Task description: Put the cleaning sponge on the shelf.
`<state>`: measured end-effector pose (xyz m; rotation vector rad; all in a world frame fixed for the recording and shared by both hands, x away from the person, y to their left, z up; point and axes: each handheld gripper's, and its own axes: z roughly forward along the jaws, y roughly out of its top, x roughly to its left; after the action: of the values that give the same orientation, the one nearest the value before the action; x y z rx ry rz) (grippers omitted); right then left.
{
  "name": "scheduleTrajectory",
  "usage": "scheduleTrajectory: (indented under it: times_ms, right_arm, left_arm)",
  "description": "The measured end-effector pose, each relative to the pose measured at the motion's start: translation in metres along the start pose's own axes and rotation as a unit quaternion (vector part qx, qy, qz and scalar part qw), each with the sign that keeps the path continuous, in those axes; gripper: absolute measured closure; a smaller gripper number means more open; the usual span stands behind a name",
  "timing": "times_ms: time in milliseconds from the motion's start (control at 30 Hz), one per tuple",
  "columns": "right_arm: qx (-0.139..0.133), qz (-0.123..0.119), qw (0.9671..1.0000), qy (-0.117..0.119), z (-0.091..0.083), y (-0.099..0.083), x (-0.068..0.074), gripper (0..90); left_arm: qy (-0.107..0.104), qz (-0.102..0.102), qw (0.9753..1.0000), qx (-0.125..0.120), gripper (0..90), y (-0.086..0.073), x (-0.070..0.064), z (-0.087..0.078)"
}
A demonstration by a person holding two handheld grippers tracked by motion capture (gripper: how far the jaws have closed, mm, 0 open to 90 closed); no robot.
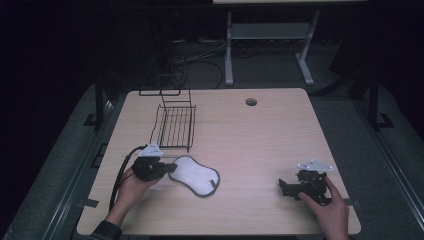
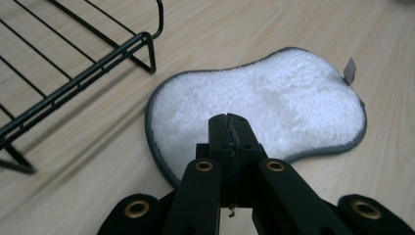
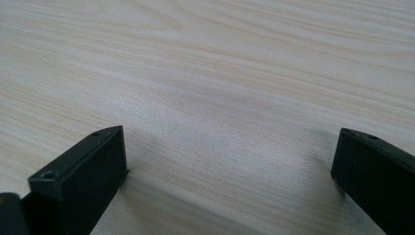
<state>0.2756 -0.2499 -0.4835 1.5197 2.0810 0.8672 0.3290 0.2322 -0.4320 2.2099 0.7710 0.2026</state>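
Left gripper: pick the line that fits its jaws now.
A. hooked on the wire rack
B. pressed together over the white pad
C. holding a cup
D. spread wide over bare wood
B: in the left gripper view the left gripper has its jaws pressed together, tips over the white pad, apart from the wire rack.

The high view is dim, and the room around the table (image 1: 260, 130) is almost black. Soft light falls on the tabletop from above. Both gripper views are brighter; their near jaws look slightly blurred and cast soft shadows.

wire rack (image 1: 174, 126) on table (image 1: 260, 135) — white cloth (image 1: 194, 175) beside.
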Motion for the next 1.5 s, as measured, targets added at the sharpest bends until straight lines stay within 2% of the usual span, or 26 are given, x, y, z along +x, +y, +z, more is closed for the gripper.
scheduleTrajectory:
  times_ms: [400,600,767,1200,1500]
  right_arm:
    - [0.000,0.000,1.0000,0.000,0.000,0.000,0.000,0.0]
    - [0.000,0.000,1.0000,0.000,0.000,0.000,0.000,0.0]
    - [0.000,0.000,1.0000,0.000,0.000,0.000,0.000,0.0]
    - [0.000,0.000,1.0000,0.000,0.000,0.000,0.000,0.0]
    - [0.000,0.000,1.0000,0.001,0.000,0.000,0.000,0.0]
  left_arm:
    - [-0.003,0.004,1.0000,0.003,89.8,0.018,0.008,0.028]
    - [0.005,0.012,0.9999,0.007,89.8,0.027,0.011,0.040]
    - [0.009,0.006,0.9999,0.008,89.8,0.029,0.014,0.047]
    - [0.011,0.010,0.9995,0.028,89.8,0.024,0.014,0.045]
    - [0.008,0.001,0.9994,0.034,89.8,0.015,0.014,0.034]
